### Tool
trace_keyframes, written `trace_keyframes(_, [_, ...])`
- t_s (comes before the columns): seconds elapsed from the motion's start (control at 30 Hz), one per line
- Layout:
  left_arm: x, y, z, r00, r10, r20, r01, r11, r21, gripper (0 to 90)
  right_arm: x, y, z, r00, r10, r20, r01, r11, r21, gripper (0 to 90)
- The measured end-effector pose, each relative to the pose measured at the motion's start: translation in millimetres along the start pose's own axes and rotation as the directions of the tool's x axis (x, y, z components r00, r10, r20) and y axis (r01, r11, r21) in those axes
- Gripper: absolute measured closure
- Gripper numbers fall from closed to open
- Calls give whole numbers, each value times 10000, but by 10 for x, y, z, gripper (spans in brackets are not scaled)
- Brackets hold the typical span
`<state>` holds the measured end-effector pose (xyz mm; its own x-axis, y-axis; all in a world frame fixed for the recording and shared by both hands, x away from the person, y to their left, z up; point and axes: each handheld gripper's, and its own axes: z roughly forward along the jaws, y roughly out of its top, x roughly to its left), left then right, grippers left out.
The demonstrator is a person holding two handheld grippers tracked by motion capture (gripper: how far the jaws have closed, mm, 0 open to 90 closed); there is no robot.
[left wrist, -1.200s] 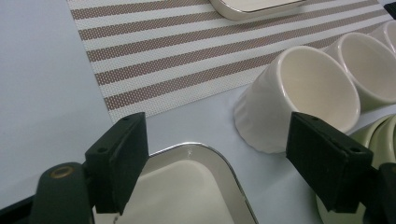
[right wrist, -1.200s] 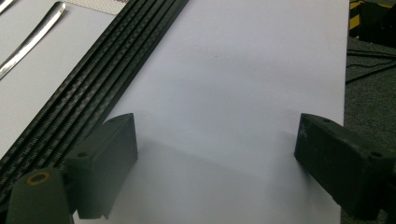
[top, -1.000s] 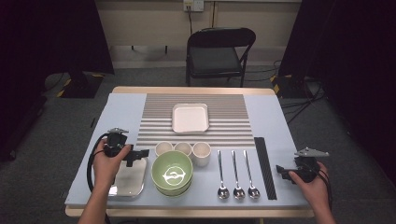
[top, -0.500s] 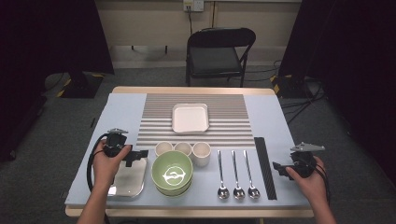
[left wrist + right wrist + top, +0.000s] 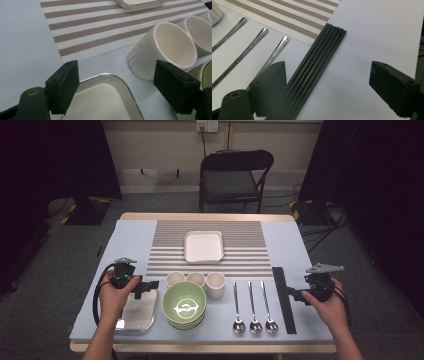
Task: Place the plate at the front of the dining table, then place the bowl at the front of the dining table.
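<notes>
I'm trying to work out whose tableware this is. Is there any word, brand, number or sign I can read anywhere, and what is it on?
No readable word, brand or number anywhere.
Green bowl: a white looping emblem on its inside bottom, no letters legible.
White tray, cups, spoons, black chopsticks and striped mat: no markings.
Wall outlet plate: too small to read.

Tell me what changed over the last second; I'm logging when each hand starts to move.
The right gripper slid toward the table, in toward the black chopsticks, its jaws open and holding nothing. The left gripper stayed over the metal tray, jaws open. Bowl, cups, spoons and white dish did not move.
</notes>
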<state>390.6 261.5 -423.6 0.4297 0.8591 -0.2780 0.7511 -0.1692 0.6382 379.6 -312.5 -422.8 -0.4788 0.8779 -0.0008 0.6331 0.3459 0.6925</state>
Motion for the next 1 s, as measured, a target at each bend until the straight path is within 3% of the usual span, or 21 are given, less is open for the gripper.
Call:
trace_keyframes(0.37, [33,-36,-48,9997,-135,-216,133,9999,-94,207,66,132,28,9991,-294,-298,294,9996,-2,134])
trace_keyframes(1.0, [65,-66,-73,9997,-187,-155,184,9996,-197,205,298,374,124,9907,-761,-1130,778,9969,103,133])
